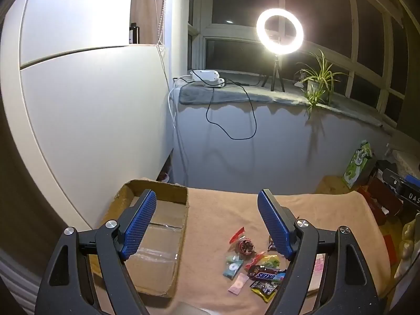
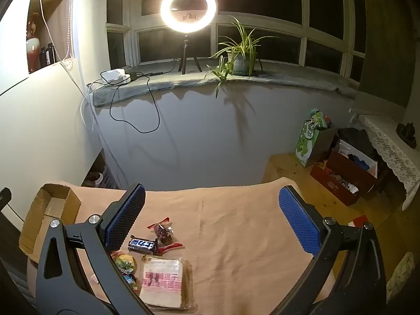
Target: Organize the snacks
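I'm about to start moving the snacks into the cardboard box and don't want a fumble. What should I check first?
1. Left gripper open and holding nothing: ok.
2. Right gripper open and holding nothing: ok.
3. Cardboard box open at the top, nothing visible inside: ok.
4. Snacks grouped on the cloth, outside the box: ok.
5. Snickers bar overlaps neighbouring wrappers: not ok.
6. Bread packet lies flat in reach of the right gripper: ok.

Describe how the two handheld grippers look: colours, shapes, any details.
Both look identical. The left gripper and right gripper each have two flat blue finger pads with a fine dotted texture, mounted on black angular arms with triangular cut-outs and round silver bolts. No cables or markings are visible.
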The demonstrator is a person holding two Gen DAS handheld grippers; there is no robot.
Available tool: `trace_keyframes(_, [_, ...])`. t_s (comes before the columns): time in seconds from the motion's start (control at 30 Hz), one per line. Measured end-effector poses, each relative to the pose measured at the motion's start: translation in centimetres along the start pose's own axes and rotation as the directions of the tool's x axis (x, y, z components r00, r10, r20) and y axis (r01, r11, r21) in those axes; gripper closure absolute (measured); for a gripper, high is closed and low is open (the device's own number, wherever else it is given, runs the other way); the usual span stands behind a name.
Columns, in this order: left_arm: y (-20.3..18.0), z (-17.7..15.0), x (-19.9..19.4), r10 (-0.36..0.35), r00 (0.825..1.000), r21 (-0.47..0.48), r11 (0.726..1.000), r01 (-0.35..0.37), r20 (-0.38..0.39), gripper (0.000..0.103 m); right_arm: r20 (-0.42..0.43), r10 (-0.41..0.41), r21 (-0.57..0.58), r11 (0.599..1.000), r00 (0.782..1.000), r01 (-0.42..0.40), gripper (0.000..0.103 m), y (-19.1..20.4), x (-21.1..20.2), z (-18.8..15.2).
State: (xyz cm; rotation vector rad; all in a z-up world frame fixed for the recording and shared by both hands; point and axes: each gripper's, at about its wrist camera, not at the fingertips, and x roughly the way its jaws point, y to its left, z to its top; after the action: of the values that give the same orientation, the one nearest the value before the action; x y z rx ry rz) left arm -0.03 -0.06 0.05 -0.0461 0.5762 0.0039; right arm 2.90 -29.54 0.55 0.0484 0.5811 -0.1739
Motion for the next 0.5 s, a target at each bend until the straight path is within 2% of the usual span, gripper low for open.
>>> trace_keyframes(0.27, [-0.3,0.3,0.0,-0.032,0.999,0.029,0.999,0.031,0.010,0.023,-0.016,-0.010,-0.006,1.000,1.000,0.010,0.000,0.5,0.2,-0.2])
trace_keyframes(0.3, [0.4,0.0,-0.2,0.010,1.000,-0.011,1.000,-0.010,0.014,0.023,-0.020,-0.006,-0.007,1.000,1.000,0.006,0.000,0.3,0.3,-0.1])
trace_keyframes(0.5, [-0.2,0.0,-0.4,0.012,1.000,-0.002,1.000,-0.012,0.014,0.023,-0.027,0.004,-0.007,1.000,1.000,-0.005,0.000,0.2,0.2,-0.3])
